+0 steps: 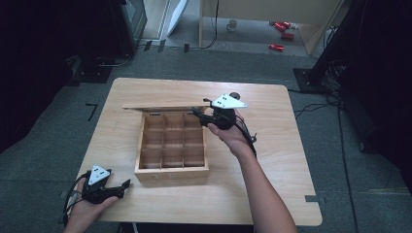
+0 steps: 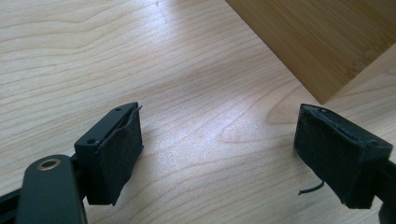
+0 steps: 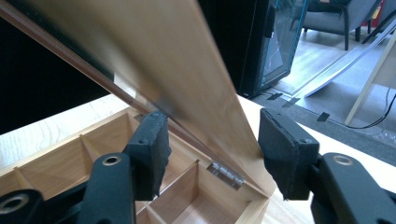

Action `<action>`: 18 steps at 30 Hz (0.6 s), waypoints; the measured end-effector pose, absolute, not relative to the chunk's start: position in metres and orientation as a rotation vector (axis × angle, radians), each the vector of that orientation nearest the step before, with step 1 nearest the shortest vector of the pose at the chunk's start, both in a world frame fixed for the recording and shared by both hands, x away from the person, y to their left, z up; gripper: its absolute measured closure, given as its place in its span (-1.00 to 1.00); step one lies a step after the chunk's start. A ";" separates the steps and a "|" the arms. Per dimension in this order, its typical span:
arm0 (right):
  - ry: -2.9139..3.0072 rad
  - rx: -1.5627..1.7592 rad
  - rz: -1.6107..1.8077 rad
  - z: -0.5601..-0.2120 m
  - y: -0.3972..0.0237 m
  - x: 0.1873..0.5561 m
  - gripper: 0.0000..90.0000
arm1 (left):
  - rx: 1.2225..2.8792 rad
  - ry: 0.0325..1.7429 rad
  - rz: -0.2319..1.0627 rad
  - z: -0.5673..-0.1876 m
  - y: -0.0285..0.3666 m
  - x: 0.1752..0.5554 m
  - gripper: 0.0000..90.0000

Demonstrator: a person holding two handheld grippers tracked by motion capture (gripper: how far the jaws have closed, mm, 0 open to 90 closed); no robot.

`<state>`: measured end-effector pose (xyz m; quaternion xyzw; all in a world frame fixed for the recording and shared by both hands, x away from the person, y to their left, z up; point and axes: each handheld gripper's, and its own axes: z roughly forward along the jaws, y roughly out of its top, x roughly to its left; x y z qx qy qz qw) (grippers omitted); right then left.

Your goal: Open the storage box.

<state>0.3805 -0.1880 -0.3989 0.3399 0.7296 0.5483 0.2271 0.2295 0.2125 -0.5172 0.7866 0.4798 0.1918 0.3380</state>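
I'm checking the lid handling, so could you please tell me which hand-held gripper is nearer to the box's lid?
The right hand-held gripper: its jaws straddle the raised lid by the hinge. The left hand-held gripper rests on the table near the wooden box's front-left corner.

The counter at the centre of the frame is pale wood with wavy brown grain. The box on it is a warmer honey-tan, its lid the same tan with a dark edge stripe and a silver hinge. Both grippers are black, each topped by a light grey plate. The floor is dark grey carpet; 3 red cans lie at upper right, beside a white mug.
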 end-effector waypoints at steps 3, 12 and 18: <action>2.011 0.919 1.507 -0.397 -0.190 0.386 0.11 | 2.049 1.250 0.499 -0.517 0.213 0.230 -0.65; 1.993 0.892 1.500 -0.392 -0.195 0.402 0.33 | 2.044 1.250 0.495 -0.517 0.213 0.230 -0.65; 1.986 0.915 1.515 -0.390 -0.198 0.412 0.42 | 2.042 1.251 0.492 -0.517 0.213 0.230 -0.65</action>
